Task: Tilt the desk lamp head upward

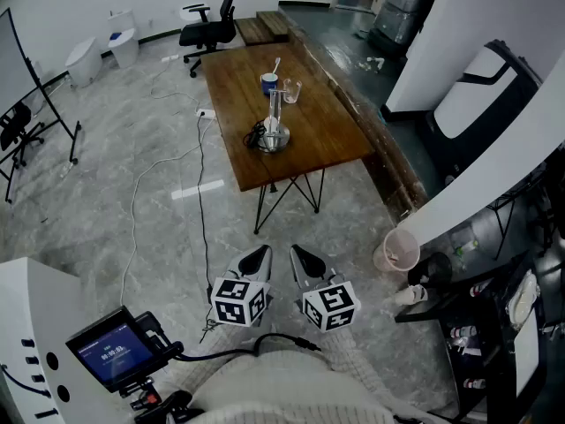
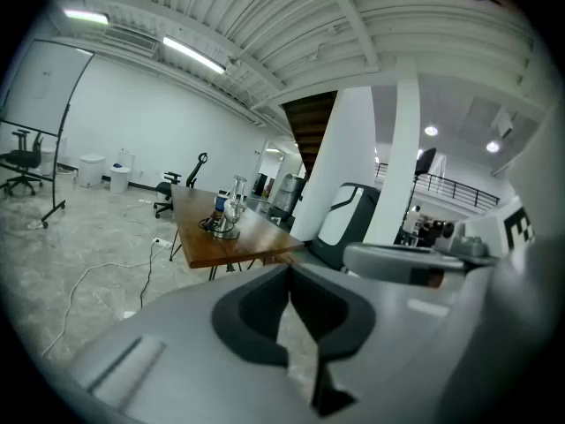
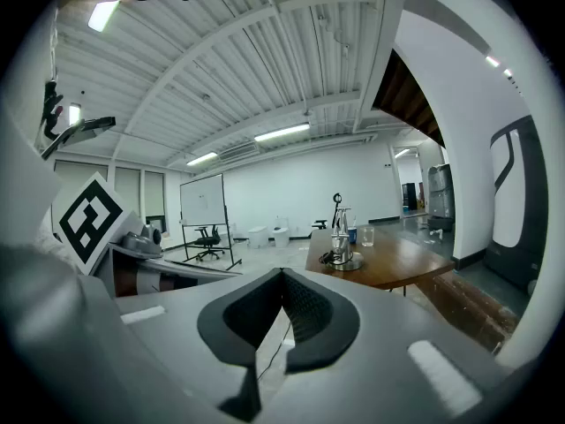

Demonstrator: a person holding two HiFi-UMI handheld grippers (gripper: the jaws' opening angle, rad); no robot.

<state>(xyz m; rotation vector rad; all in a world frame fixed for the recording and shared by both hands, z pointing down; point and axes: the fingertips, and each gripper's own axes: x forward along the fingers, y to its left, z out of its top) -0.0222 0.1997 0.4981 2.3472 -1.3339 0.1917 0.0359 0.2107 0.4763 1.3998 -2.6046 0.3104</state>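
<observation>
A silver desk lamp [image 1: 273,129] stands on a round base on the wooden table [image 1: 318,140], its dark cord coiled beside it; it also shows far off as the lamp [image 2: 228,219] and the lamp [image 3: 340,241]. Its head is too small to make out. My left gripper [image 1: 259,256] and right gripper [image 1: 301,258] hover side by side over the floor, well short of the table's near edge. Both are shut with nothing between the jaws.
A blue cup [image 1: 269,83] and a clear glass [image 1: 291,90] stand behind the lamp. A black office chair [image 1: 212,26] is past the table's far end. Cables [image 1: 201,175] cross the floor. A pink bucket [image 1: 396,251] and a cluttered rack [image 1: 494,325] are at right.
</observation>
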